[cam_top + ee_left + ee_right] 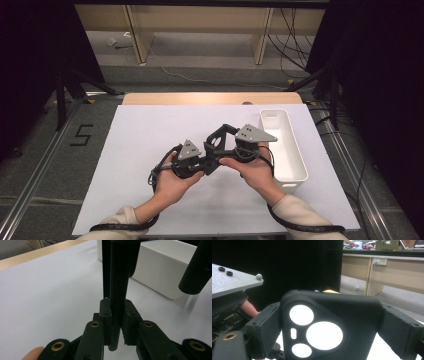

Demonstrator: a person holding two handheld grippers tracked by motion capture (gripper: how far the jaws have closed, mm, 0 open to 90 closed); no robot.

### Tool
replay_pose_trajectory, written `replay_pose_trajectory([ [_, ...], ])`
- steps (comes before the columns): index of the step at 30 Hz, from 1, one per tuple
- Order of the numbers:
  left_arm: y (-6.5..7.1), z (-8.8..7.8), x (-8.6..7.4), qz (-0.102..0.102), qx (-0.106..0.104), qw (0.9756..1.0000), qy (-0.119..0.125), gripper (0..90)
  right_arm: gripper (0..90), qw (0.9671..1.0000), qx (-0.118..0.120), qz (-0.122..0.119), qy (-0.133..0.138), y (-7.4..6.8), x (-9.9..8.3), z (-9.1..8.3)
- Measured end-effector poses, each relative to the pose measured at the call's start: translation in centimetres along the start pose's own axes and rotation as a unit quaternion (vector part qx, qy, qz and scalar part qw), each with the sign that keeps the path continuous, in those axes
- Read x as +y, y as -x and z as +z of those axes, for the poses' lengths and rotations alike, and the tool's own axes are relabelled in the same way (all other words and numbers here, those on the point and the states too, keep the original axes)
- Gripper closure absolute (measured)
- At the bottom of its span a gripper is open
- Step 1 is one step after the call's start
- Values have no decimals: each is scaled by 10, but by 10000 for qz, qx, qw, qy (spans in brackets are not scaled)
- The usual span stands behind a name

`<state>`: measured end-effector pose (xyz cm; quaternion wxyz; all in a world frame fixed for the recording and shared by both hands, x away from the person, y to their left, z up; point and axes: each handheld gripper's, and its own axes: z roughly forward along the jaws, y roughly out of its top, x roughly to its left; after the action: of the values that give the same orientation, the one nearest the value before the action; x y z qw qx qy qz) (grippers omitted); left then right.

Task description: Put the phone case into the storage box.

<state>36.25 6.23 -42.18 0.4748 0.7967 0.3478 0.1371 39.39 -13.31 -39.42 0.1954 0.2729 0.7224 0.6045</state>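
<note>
A black phone case (pixel 218 136) with round camera cut-outs (pixel 324 335) is held between both grippers above the white table cover (pixel 145 145). My left gripper (pixel 204 162) is shut on the case's thin edge (pixel 120 277), and its pads (pixel 106 312) clamp that edge from both sides (pixel 117 312). My right gripper (pixel 227 146) spans the case's width (pixel 331 325), its pads (pixel 265 325) pressing on the two sides. The left gripper's grey plate (pixel 232 282) sits close by, beside a fingertip (pixel 249 308).
A long white bin (pixel 285 145) stands at the table's right side, close behind the case (pixel 162 267). A wooden table edge (pixel 210 98) runs along the back. Black curtains and frame legs flank the table; cables trail from both grippers.
</note>
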Motion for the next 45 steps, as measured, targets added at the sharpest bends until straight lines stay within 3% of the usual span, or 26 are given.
replay_pose_trajectory([
  [21,-1,-2,2,79,-65,9999,73,792,150,10000,4,64,25,1,4,-2],
  [28,-1,-5,2,234,-173,9994,188,744,152,10000,30,71,62,2,5,-3],
  [30,-2,-6,3,331,-275,9989,207,662,152,10000,23,74,62,3,5,-4],
  [33,-3,-9,4,399,-360,9980,335,417,152,9999,33,85,83,4,6,-5],
  [35,-4,-11,4,438,-300,9978,388,251,152,9999,24,98,92,6,7,-6],
  [37,-5,-13,5,517,-355,9972,401,138,152,9999,26,103,107,7,7,-7],
  [41,-9,-17,2,634,-451,9963,372,16,152,9999,-1,94,138,9,9,-8],
  [45,-13,-23,-3,699,-461,9955,441,0,153,9999,-26,102,137,10,9,-9],
])
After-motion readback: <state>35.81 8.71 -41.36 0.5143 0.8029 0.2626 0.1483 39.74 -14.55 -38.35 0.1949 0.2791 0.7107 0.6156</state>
